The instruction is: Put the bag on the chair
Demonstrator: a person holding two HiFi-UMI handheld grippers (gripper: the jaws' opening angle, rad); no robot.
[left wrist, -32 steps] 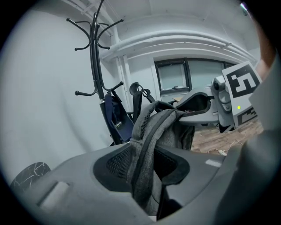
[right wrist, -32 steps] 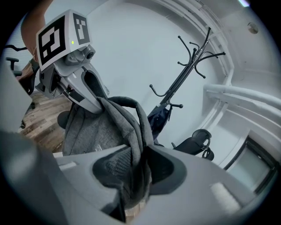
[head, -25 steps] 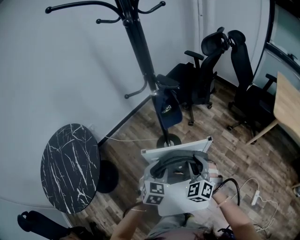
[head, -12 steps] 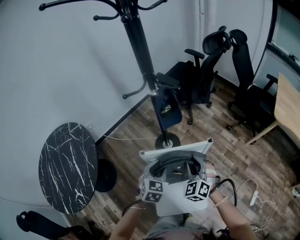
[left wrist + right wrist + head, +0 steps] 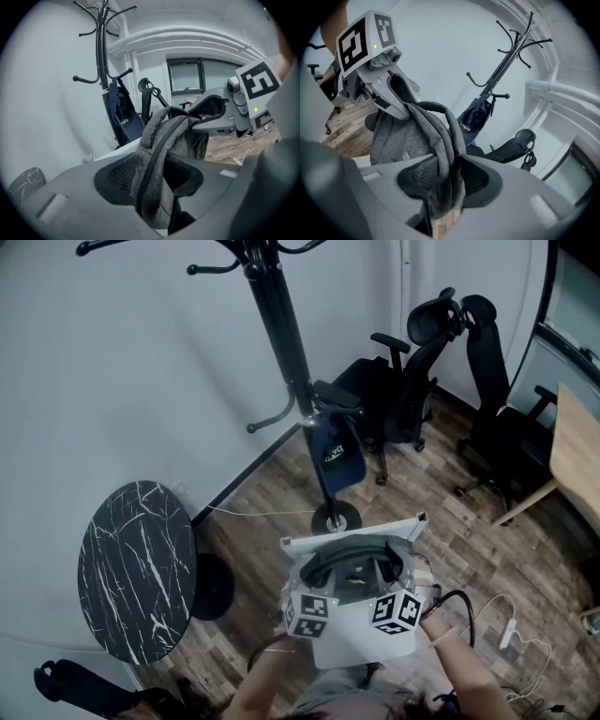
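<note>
A grey backpack (image 5: 353, 579) hangs between my two grippers, low in the head view, just above a white panel edge (image 5: 352, 538). My left gripper (image 5: 323, 585) has one grey strap (image 5: 151, 159) between its pads. The right gripper (image 5: 389, 579) has the other strap (image 5: 446, 164) bunched between its pads. Both sets of jaws are opening, and the pads still touch the straps. Each gripper view shows the other gripper across the bag: the right gripper (image 5: 216, 108) and the left gripper (image 5: 391, 101). Two black office chairs (image 5: 398, 395) (image 5: 497, 418) stand by the far wall.
A black coat rack (image 5: 281, 352) stands just ahead, with a navy bag (image 5: 337, 451) hanging on it. To the left is a round black marble table (image 5: 136, 568). A wooden table (image 5: 574, 451) sits at the right, and a white cable and power strip (image 5: 511, 629) lie on the wood floor.
Both grippers and the backpack stay almost where they were. The head view has shifted slightly.
</note>
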